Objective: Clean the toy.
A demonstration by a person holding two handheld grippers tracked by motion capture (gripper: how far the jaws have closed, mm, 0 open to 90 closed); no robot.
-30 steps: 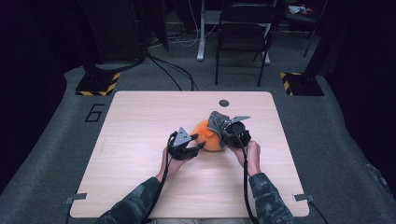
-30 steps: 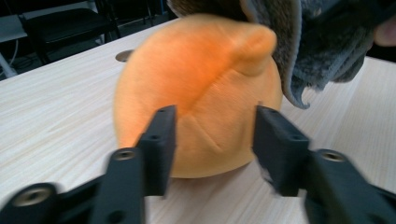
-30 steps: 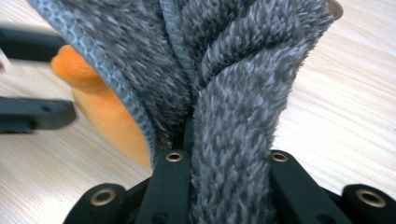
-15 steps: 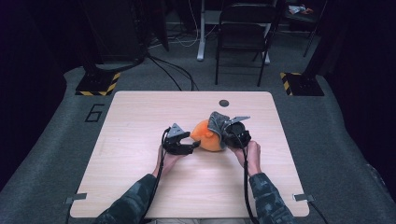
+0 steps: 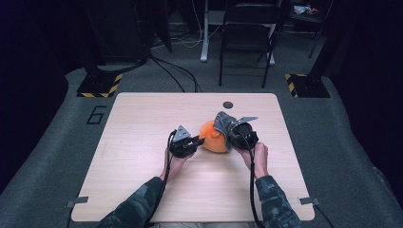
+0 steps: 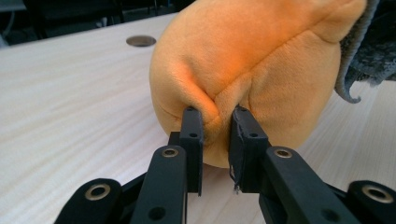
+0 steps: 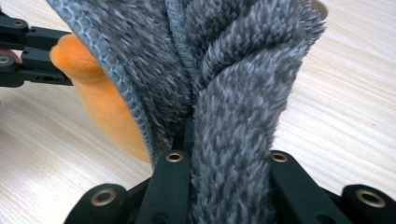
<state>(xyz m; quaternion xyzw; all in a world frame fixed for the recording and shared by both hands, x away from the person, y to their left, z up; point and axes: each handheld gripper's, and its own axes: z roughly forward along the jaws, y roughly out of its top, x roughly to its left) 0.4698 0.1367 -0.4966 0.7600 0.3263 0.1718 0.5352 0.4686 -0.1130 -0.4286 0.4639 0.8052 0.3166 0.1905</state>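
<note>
Pinching a fold of the round orange plush toy (image 6: 243,70), your left gripper (image 6: 215,123) has just closed; your right gripper (image 7: 224,154) clamps the grey fuzzy cloth (image 7: 224,70) lying over the toy's far side.

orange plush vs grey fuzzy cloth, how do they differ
The orange plush is smooth, short-piled and rounded, stuffed full; the grey fuzzy cloth is shaggy, thin and bunched in folds. The left gripper pinches a small fold of the orange plush; the right gripper clamps the grey fuzzy cloth. Both are soft fabric, touching each other.
</note>
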